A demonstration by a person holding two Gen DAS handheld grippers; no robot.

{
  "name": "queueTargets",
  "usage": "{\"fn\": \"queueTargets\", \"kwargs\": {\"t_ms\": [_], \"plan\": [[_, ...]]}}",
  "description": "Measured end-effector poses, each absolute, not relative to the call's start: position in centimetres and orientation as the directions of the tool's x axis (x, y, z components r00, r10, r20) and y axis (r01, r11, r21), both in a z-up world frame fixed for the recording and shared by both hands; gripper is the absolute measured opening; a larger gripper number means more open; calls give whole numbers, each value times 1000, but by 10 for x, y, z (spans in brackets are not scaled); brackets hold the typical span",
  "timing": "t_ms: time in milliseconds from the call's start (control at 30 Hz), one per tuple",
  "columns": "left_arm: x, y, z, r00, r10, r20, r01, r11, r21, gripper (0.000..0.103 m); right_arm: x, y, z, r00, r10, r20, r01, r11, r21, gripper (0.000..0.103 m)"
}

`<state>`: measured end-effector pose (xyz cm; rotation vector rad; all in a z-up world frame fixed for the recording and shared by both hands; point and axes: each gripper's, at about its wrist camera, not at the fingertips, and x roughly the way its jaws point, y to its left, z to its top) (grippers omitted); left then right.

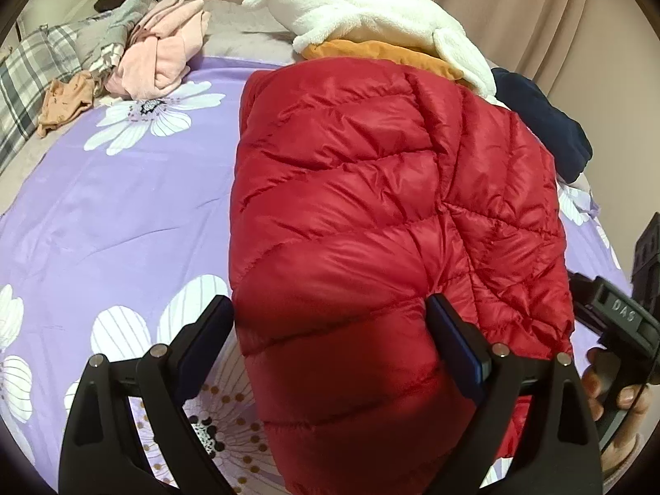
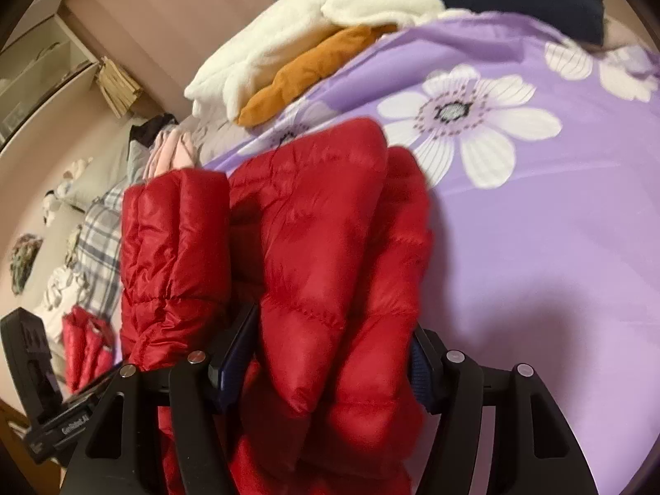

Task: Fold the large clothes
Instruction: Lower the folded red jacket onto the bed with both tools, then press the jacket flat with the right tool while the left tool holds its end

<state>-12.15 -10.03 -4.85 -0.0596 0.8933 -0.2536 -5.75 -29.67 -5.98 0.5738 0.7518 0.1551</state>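
A red quilted puffer jacket (image 1: 392, 206) lies folded lengthwise on the purple flowered bedsheet (image 1: 123, 206). My left gripper (image 1: 330, 321) straddles its near end, jaws wide apart with thick red fabric between the fingers (image 1: 449, 338). In the right wrist view my right gripper (image 2: 334, 354) also has a bunched, puffy part of the jacket (image 2: 330, 247) between its fingers (image 2: 235, 354), lifted above the sheet (image 2: 557, 247). A red sleeve (image 2: 173, 255) hangs to the left. The right gripper's body (image 1: 623, 309) shows at the right edge of the left view.
A white fleece (image 1: 371, 12) on an orange garment (image 1: 379, 51) lies at the far side, a navy garment (image 1: 544, 119) to their right. Pink clothes (image 1: 161, 53), a plaid pillow (image 1: 37, 66) and a small tan garment (image 1: 66, 99) lie at far left.
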Motion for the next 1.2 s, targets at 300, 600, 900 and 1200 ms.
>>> {"fn": "queueTargets", "kwargs": {"t_ms": [300, 600, 900, 1200], "plan": [[-135, -103, -41, 623, -208, -754, 197, 975, -106, 89, -77, -297, -33, 787, 211, -579, 86, 893, 441, 64], [-145, -113, -31, 639, -223, -736, 227, 969, -96, 60, -82, -270, 0, 836, 312, -452, -112, 902, 416, 64], [-143, -120, -38, 620, -246, -745, 268, 959, -93, 51, -57, -238, -2, 805, 400, -438, -221, 888, 404, 36], [-135, -130, -53, 600, -258, -757, 303, 949, -83, 51, -31, -237, -41, 732, 353, -582, -139, 914, 380, 32]]}}
